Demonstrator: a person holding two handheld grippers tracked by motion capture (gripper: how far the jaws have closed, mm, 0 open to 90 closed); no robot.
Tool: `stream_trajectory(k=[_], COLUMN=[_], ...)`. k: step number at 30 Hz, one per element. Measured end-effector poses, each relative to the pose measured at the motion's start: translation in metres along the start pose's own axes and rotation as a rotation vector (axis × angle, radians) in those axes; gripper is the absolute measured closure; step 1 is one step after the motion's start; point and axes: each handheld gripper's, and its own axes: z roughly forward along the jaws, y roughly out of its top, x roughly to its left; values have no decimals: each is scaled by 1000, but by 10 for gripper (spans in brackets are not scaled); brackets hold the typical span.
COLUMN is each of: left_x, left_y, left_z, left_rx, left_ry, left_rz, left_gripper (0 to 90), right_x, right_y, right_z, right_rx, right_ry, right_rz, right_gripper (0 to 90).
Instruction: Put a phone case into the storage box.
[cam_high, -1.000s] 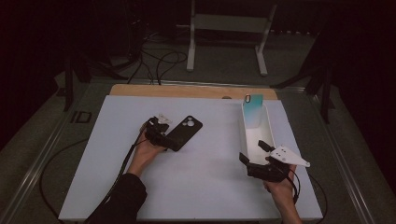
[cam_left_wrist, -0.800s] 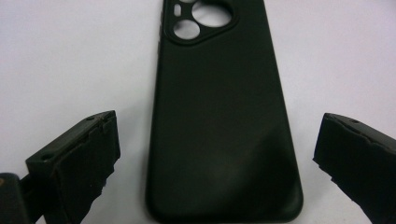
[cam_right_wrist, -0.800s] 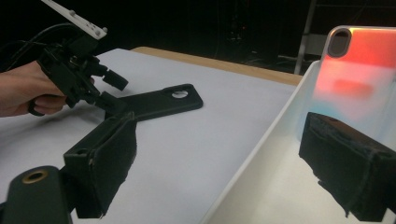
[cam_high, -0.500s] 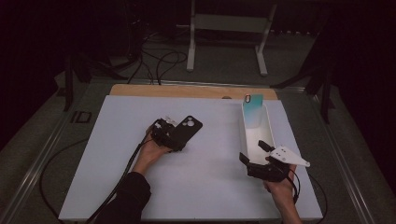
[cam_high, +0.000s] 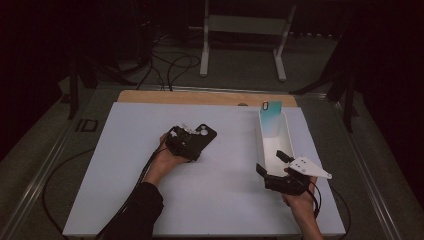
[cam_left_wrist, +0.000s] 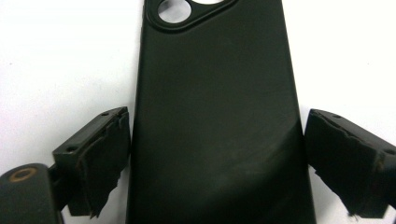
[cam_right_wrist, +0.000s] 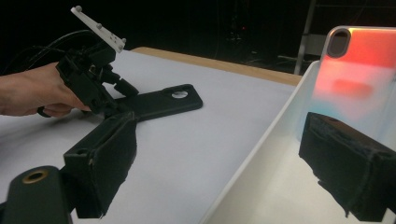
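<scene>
A black phone case lies flat on the white table, camera cut-out at its far end. My left gripper sits low over its near end. In the left gripper view the case runs up between the jaws, and the left gripper stands open with a jaw close on each side. My right gripper hovers open at the near end of a white tray. An iridescent phone case leans upright against the tray's far wall. The right gripper holds nothing.
A wooden strip runs along the table's far edge. Behind it on the floor are a metal stand and cables. The left gripper's cable trails back along the person's forearm.
My left gripper has slid a little forward over the near end of the black case. The right gripper and the tray have stayed put.
</scene>
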Motion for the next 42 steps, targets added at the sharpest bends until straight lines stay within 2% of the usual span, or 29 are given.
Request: stream_trajectory(k=[7, 18, 20, 32, 35, 41, 42], left_x=[-1, -2, -1, 2, 2, 2, 1], left_y=[5, 0, -1, -7, -9, -12, -14], left_z=[-1, -7, -8, -32, -42, -54, -59], left_rx=[42, 26, 26, -56, -93, -131, -151], left_ry=[0, 14, 5, 13, 15, 19, 22], left_rz=[-5, -9, -12, -38, -49, -52, -52], left_gripper=[135, 172, 175, 178, 176, 175, 175], right_x=[1, -1, -1, -2, -2, -3, -4], right_y=[-2, -1, -1, 2, 3, 6, 7], right_z=[1, -1, 0, -1, -1, -1, 0], right_rx=[9, 1, 4, 1, 6, 14, 20], right_ry=[6, -4, -3, -6, -9, 5, 7], right_rz=[3, 7, 5, 9, 2, 16, 13], right_gripper=[114, 114, 114, 114, 114, 114, 114])
